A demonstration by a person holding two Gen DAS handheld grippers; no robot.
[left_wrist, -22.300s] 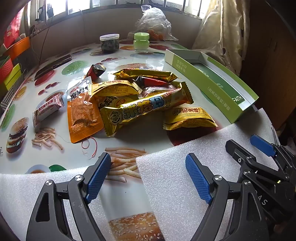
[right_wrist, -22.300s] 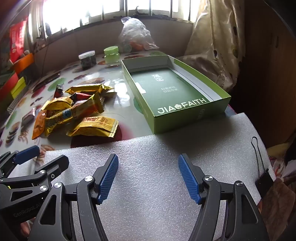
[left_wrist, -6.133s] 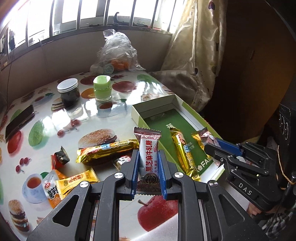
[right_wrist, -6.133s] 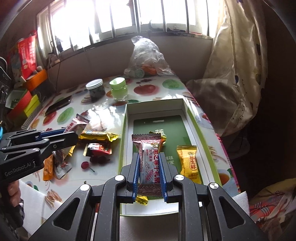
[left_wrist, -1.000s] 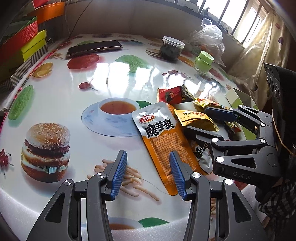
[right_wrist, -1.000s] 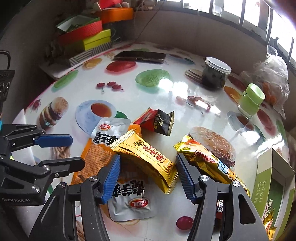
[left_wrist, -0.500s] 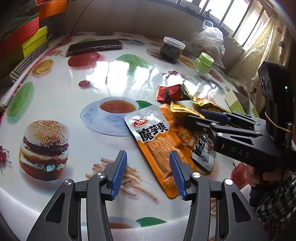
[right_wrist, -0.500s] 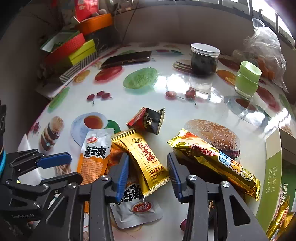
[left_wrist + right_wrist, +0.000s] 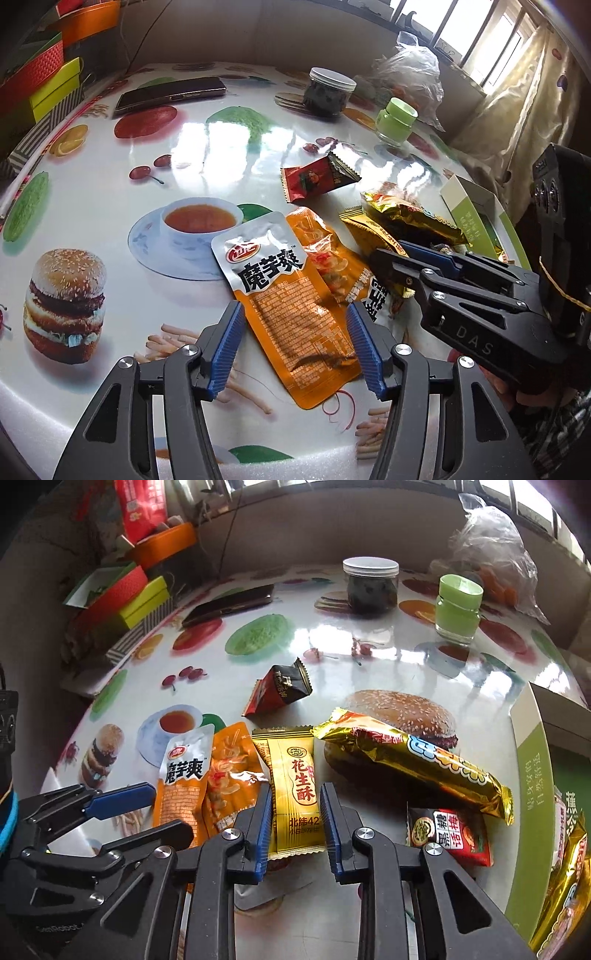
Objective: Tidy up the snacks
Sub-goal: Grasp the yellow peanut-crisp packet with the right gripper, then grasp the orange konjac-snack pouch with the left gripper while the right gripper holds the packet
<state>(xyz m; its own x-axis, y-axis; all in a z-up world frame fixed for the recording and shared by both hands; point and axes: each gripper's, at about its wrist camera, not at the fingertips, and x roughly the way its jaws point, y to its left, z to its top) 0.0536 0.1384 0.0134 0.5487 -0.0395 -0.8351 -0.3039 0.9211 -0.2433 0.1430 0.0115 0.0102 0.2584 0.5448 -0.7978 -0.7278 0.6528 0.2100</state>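
My left gripper [image 9: 295, 347] is open, its blue pads on either side of the lower end of an orange-and-silver snack pouch [image 9: 284, 299] lying flat on the table. My right gripper [image 9: 295, 823] has its pads tight against the sides of a gold peanut-crisp packet [image 9: 295, 786]. The same pouch [image 9: 183, 779] lies left of that packet. A long gold bar [image 9: 413, 760], a small red packet [image 9: 448, 834] and a red-black packet [image 9: 280, 690] lie around. The green box [image 9: 532, 797] at the right holds gold packets.
A dark jar [image 9: 371, 583], a green-lidded jar [image 9: 458, 607], a phone [image 9: 229, 605] and a plastic bag [image 9: 491, 550] stand at the back. Coloured boxes [image 9: 122, 594] stack at the far left. White foam [image 9: 22, 417] edges the table front.
My right gripper has closed in around the gold peanut-crisp packet. My left gripper has moved forward so its open pads now straddle the orange pouch.
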